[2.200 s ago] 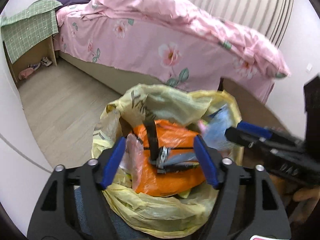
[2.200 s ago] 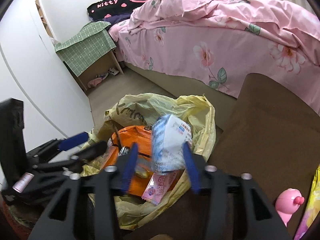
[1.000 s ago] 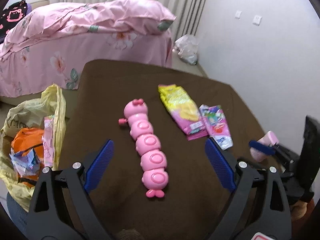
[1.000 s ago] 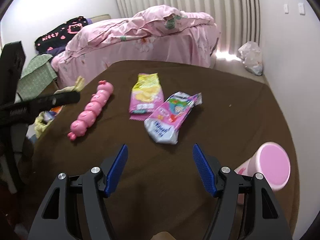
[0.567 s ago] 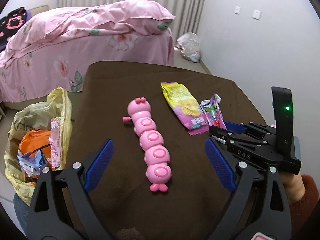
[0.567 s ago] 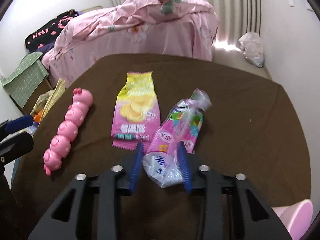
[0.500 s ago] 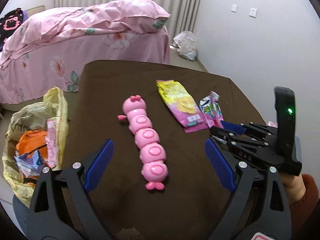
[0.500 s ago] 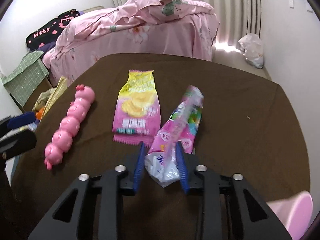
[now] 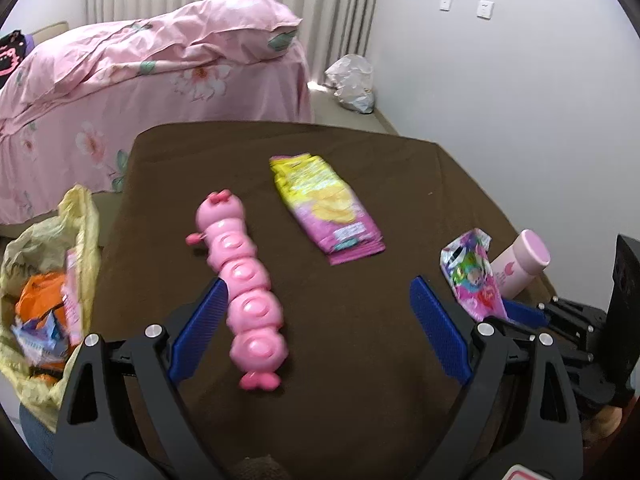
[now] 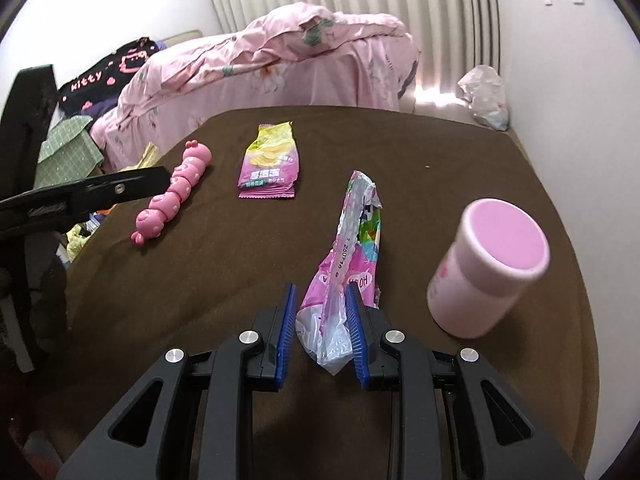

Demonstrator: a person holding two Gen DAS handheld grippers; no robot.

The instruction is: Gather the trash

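Observation:
My right gripper [image 10: 320, 296] is shut on the near end of a pink printed snack wrapper [image 10: 356, 232], which stands up off the brown table [image 10: 200, 280]. In the left wrist view the same wrapper [image 9: 474, 276] shows at the right, pinched by the right gripper [image 9: 506, 314]. My left gripper [image 9: 316, 284] is open over the table with nothing held; a pink caterpillar toy [image 9: 244, 292] lies beside its left pad. A yellow and pink chip bag [image 9: 328, 204] lies flat farther back. The yellow trash bag [image 9: 44, 248] hangs open at the table's left edge with wrappers inside.
A pink-lidded white cup [image 10: 488, 272] stands close to the right of the held wrapper. The left gripper's black finger [image 10: 120, 188] reaches in from the left near the toy [image 10: 172, 196]. A pink bed [image 10: 280, 60] lies behind the table, and a white bag [image 10: 486, 96] sits on the floor by the wall.
The right gripper shut on the pink wrapper, then drew it back from beside the chip bag, lifted off the table, with the cup now close by. The left gripper shifted slightly and stayed open.

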